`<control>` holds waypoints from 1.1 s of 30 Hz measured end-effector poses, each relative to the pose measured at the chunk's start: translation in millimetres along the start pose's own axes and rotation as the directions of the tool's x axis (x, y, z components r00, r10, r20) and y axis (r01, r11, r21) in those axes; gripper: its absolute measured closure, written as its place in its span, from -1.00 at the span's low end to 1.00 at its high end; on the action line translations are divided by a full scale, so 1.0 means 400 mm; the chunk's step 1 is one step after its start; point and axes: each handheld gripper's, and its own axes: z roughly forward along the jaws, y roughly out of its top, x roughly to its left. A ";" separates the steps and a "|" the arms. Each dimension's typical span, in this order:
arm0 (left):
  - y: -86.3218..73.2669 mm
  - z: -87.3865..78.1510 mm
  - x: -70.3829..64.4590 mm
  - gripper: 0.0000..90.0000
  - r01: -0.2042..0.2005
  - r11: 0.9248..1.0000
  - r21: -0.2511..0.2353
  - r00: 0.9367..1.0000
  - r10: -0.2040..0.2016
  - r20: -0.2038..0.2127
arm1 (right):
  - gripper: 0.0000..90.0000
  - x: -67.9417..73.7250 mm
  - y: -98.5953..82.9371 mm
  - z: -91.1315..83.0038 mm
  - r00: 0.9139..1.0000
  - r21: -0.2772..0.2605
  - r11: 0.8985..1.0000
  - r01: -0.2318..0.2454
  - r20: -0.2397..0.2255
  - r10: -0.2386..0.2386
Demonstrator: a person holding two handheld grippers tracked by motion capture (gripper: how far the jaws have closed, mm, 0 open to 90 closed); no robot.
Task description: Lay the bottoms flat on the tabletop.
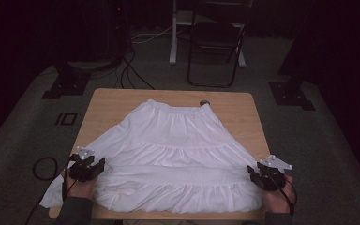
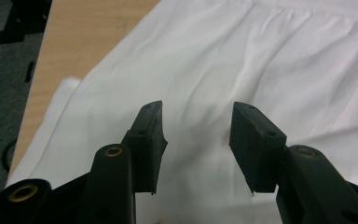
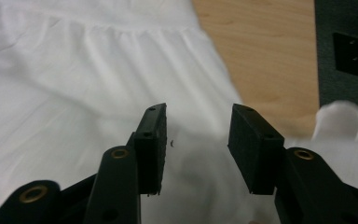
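Both claws are spread wide with nothing in them: left claw (image 1: 102,164) and right claw (image 1: 250,169) hover over the skirt's (image 1: 178,145) bottom corners (it's lying flat on the table (image 1: 108,105), hem toward me).

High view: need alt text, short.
A white skirt lies spread flat on a wooden table, waistband at the far edge and hem toward the person. The left tongs and right tongs sit at the skirt's two lower corners, each held in a hand.
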 end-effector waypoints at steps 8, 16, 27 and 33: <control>-0.014 0.077 -0.019 0.22 -0.010 0.996 0.089 1.000 0.008 0.023 | 0.37 -0.032 0.010 0.122 0.998 0.159 0.987 -0.030 0.059 0.021; -0.044 0.071 -0.005 0.36 0.005 0.996 0.086 0.999 -0.009 0.043 | 0.35 -0.036 -0.054 0.109 0.998 0.181 0.982 -0.051 0.046 0.043; -0.087 0.030 0.002 0.70 0.011 0.997 0.076 0.998 -0.016 0.067 | 0.46 -0.040 -0.087 0.078 0.998 0.172 0.984 -0.052 0.038 0.046; -0.103 0.012 0.002 0.73 0.015 0.997 0.080 0.997 -0.021 0.075 | 0.48 -0.040 -0.112 0.056 0.997 0.159 0.985 -0.068 0.035 0.063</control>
